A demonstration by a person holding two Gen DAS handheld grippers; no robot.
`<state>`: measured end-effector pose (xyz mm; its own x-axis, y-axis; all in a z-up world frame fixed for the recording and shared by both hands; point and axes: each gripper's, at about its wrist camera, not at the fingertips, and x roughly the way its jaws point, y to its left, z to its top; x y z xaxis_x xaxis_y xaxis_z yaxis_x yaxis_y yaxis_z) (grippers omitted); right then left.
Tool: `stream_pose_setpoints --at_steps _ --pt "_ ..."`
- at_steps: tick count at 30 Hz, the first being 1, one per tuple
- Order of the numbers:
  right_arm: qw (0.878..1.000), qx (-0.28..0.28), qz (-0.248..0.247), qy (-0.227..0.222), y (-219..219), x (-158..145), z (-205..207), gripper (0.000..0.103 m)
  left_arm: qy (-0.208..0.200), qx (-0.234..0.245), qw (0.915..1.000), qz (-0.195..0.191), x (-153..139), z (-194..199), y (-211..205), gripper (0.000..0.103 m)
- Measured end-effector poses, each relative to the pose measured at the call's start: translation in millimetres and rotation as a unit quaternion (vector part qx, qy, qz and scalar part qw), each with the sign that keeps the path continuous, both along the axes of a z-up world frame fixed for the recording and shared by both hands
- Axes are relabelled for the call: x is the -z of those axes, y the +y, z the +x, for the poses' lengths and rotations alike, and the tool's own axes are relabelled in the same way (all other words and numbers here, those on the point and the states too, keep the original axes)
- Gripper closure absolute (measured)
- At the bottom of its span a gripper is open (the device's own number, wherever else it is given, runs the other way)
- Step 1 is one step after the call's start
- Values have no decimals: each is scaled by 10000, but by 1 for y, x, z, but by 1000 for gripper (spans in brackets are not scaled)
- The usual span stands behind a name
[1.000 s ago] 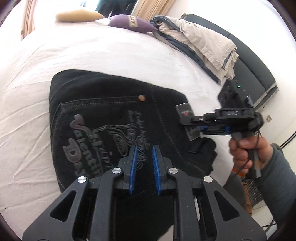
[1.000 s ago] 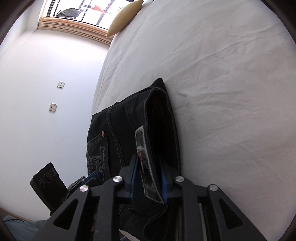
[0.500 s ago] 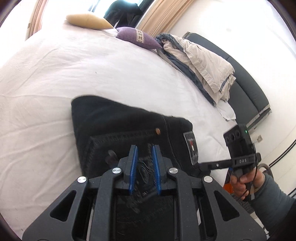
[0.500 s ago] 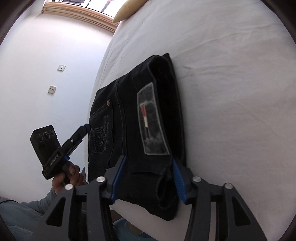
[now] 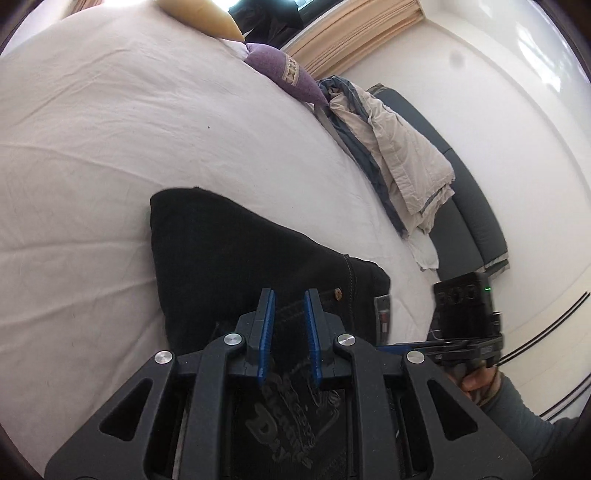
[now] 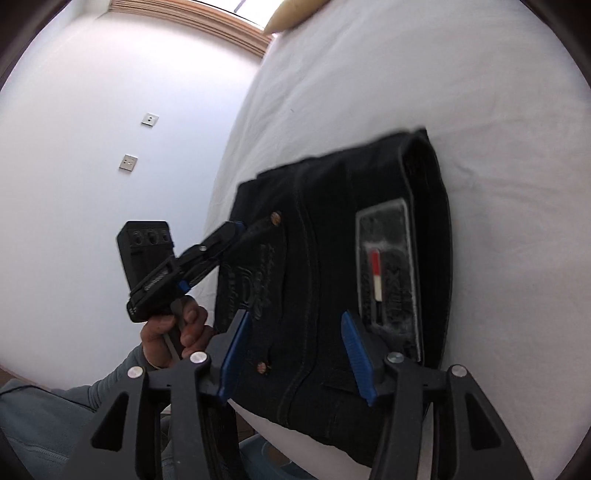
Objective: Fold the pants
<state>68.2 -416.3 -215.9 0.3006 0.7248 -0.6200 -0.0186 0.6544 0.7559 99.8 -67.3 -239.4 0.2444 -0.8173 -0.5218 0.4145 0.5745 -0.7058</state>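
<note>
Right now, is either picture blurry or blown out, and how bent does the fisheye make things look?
Left wrist view: sharp; the bed sheet glares near the top, and the bed bulges like a dome. Right wrist view: the black pants are smeared by motion blur at their edges, the window strip is blown out, and the wall curves.

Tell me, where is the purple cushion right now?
In the left wrist view, the purple cushion lies at the bed's far edge, between the yellow pillow and the beige bedding heap.
</note>
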Motion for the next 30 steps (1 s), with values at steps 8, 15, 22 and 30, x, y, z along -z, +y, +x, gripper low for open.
stream_pose_setpoints --at_steps 8,15,22,30 --pt "9987 15 480 -142 -10 -2 -41 47 192 863 9957 -287 24 -89 38 87" --pt "9956 668 34 -659 -47 -38 -56 25 -194 1054 9941 185 -19 -135 70 87" --pt "9971 652 -232 -303 -44 -10 -18 24 -354 -294 9959 784 -44 -81 90 31" --pt "9969 671 -391 -72 -44 17 1 23 656 -139 9914 1128 -17 -40 55 31"
